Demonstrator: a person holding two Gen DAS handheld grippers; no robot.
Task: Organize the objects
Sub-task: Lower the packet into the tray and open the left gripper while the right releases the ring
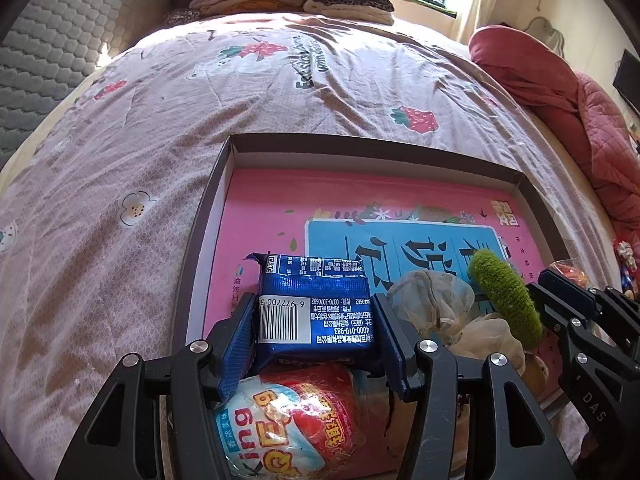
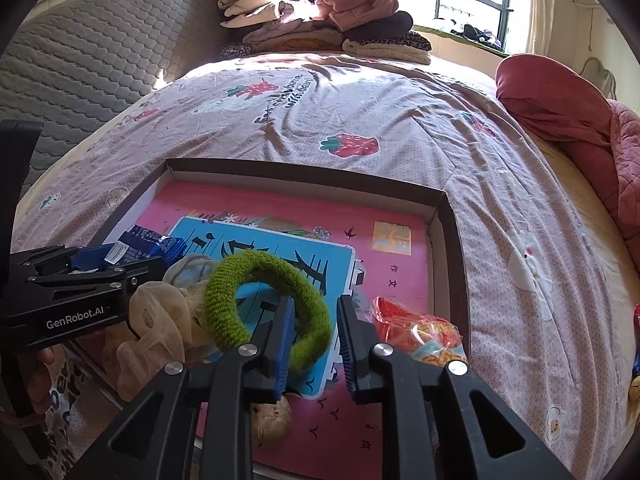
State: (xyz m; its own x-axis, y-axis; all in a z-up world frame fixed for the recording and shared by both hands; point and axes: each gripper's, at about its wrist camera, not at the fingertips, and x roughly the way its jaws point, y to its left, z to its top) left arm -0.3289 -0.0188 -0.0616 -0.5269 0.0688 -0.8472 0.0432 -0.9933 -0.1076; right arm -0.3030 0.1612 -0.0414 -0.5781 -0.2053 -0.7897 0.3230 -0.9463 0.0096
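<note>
A shallow dark box point(image 1: 224, 184) with a pink printed bottom lies on the bed; it also shows in the right wrist view point(image 2: 452, 220). My left gripper point(image 1: 316, 320) is shut on a blue snack packet point(image 1: 316, 304) and holds it over the box's near left part, above a red and blue snack cup point(image 1: 288, 420). My right gripper point(image 2: 314, 332) holds a green fuzzy hair ring point(image 2: 268, 276); its left finger passes through the ring and the jaws stand apart. A beige sheer scrunchie point(image 2: 160, 320) lies beside the ring. A red snack bag point(image 2: 416, 332) lies in the box at the right.
The bed has a pink strawberry-print sheet point(image 2: 360, 120). Folded clothes point(image 2: 320, 20) are stacked at its far end. A red quilt point(image 2: 560, 112) is bunched at the right. A grey quilted headboard point(image 2: 80, 60) stands at the left. A small brown lump point(image 2: 272, 420) lies under my right gripper.
</note>
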